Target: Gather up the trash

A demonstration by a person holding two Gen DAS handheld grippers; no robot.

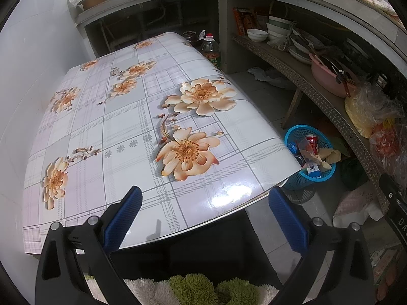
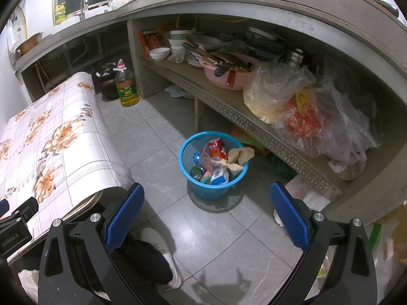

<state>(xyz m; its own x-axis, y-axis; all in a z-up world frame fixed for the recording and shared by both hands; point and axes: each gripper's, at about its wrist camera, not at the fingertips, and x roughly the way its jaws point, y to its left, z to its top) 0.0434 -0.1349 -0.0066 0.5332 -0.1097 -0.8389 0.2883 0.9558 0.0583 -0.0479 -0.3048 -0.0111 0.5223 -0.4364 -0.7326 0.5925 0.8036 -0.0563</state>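
Both of my grippers are wide open and hold nothing — the blue pads stand far apart in each view. My left gripper (image 1: 204, 222) hangs over the near edge of the table (image 1: 122, 117), which has a cloth with orange flowers. My right gripper (image 2: 207, 219) hangs over the grey tiled floor (image 2: 223, 231), with the table on its left.

I see the trash already in the blue basket (image 2: 188, 147), which stands on the floor just right of the table and near the low shelf (image 2: 229, 111). Inside it I can tell a red can (image 2: 216, 148), crumpled brown paper (image 2: 237, 158) and a small blue and white carton (image 2: 220, 176) — the other pieces are too small to name. Far behind, a bottle of oil (image 2: 126, 86) stands on the floor.
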